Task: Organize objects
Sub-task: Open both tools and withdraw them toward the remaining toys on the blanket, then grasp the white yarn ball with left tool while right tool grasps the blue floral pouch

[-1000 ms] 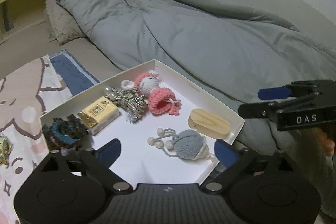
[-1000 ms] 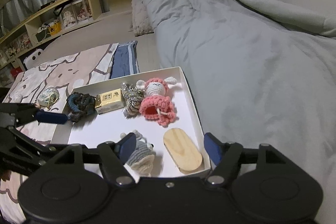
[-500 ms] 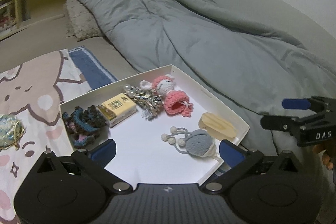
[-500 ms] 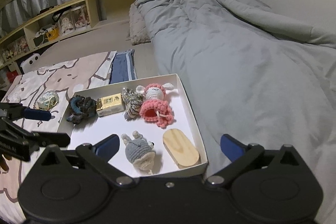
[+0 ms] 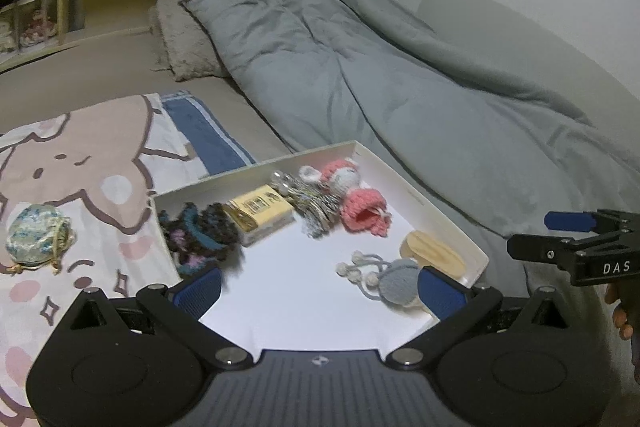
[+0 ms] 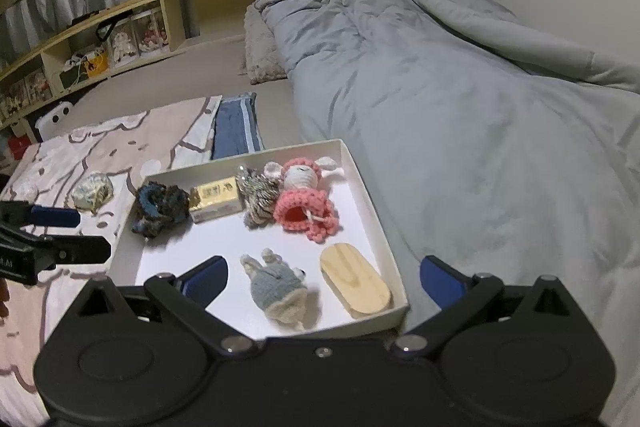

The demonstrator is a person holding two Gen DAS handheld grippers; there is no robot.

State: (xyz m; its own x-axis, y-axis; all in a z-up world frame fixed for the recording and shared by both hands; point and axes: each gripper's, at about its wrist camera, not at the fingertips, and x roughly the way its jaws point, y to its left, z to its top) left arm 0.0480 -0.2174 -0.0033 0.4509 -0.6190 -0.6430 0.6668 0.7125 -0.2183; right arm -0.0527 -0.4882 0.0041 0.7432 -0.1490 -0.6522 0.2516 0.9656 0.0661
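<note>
Both the left gripper (image 5: 318,285) and the right gripper (image 6: 322,283) stand spread wide with nothing between their jaws, which have just been opening. The shallow white cardboard tray (image 6: 370,203) lies ahead of both, on the bed. Just beyond the right jaws lie a grey crocheted bunny (image 6: 278,285) and an oval wooden piece (image 6: 354,285).

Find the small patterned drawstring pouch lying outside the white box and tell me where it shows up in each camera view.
Left wrist view: the drawstring pouch lies at the far left on the cartoon-print blanket, left of the white box.
Right wrist view: the pouch sits left of centre on the same blanket, beyond the left gripper.
Shared landmark: the dark crocheted scrunchie, in the box corner nearest the pouch.
</note>
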